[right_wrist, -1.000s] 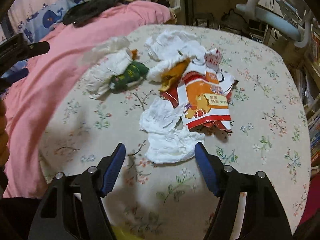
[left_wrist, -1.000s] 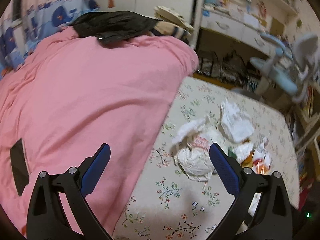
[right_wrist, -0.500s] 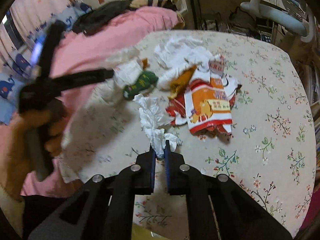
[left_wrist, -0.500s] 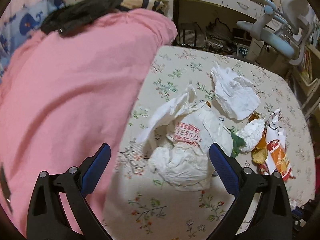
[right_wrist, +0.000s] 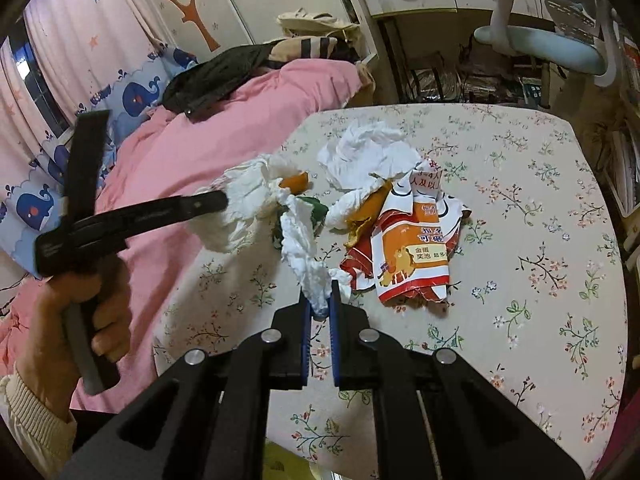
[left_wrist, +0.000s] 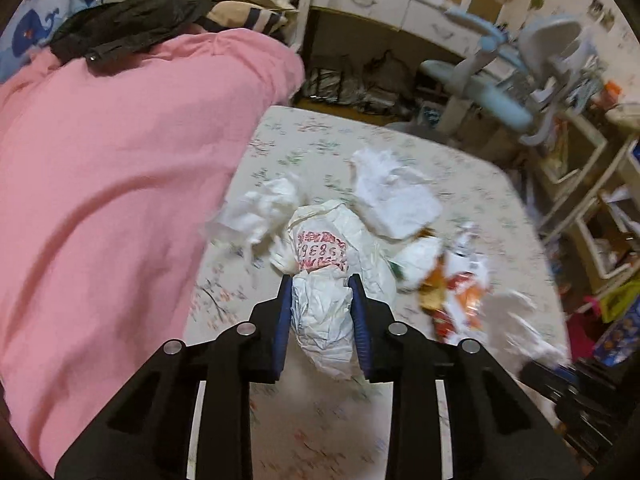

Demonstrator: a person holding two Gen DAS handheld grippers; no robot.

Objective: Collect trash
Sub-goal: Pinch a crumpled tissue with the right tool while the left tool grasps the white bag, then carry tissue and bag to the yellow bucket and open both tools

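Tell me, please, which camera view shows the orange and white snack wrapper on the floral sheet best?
The right wrist view: the snack wrapper lies unblurred near the middle, its print and torn edges clear. In the left wrist view the same wrapper sits at the right, small and smeared by motion blur, showing only orange and white patches.
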